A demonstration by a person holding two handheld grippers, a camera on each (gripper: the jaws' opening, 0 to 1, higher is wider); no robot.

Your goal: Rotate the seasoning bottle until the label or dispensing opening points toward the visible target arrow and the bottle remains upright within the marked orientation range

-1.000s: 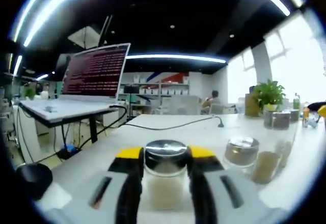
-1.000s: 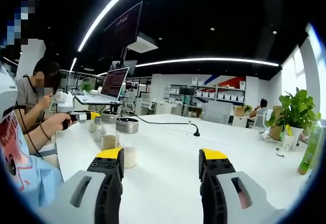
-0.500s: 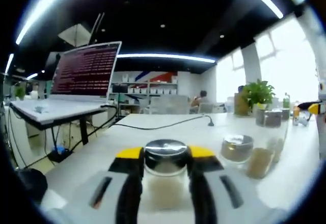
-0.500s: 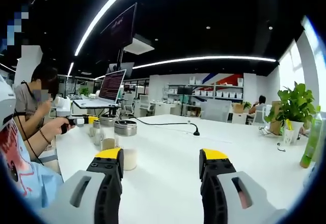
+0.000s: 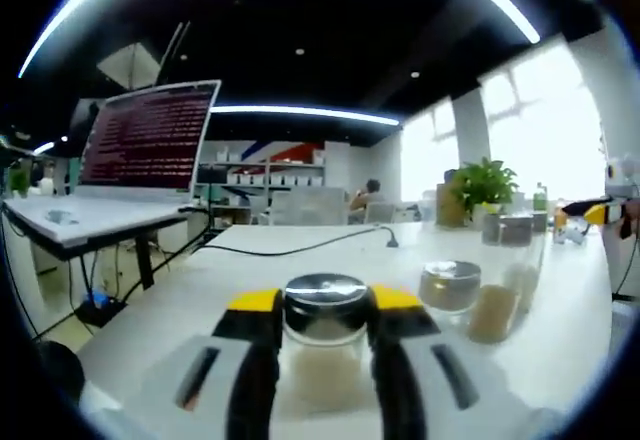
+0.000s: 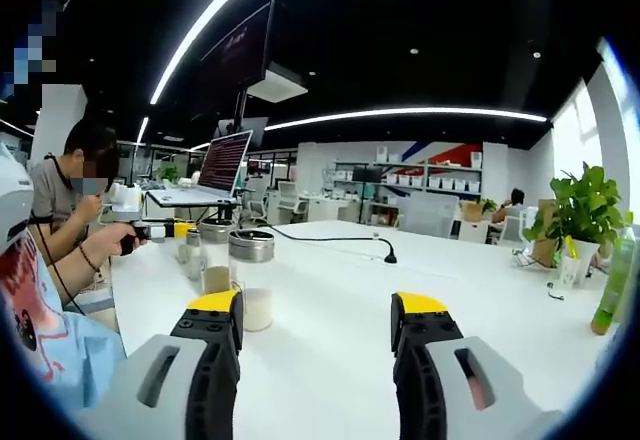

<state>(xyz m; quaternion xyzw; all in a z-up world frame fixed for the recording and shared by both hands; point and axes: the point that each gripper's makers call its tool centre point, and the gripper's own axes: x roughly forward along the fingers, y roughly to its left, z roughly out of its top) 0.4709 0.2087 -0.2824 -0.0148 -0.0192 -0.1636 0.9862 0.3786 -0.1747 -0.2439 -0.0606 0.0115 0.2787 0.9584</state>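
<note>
Left gripper view, L to R: laptop [image 5: 145, 150] on a raised stand, a black cable [image 5: 290, 250] across the white table [image 5: 330, 245]. Centre: left gripper [image 5: 323, 305], yellow-tipped jaws pinching the seasoning bottle [image 5: 324, 345], upright, silver cap, pale powder inside. Just right of it stands a second bottle [image 5: 450, 295], then a potted plant [image 5: 480, 185] far back.

Right gripper view: a person's hand [image 6: 105, 242] at left holds the other tool near a cluster of bottles [image 6: 250, 280] on the table. Right gripper [image 6: 315, 325], jaws spread wide, nothing between them. Green bottle [image 6: 612, 285] at far right.
</note>
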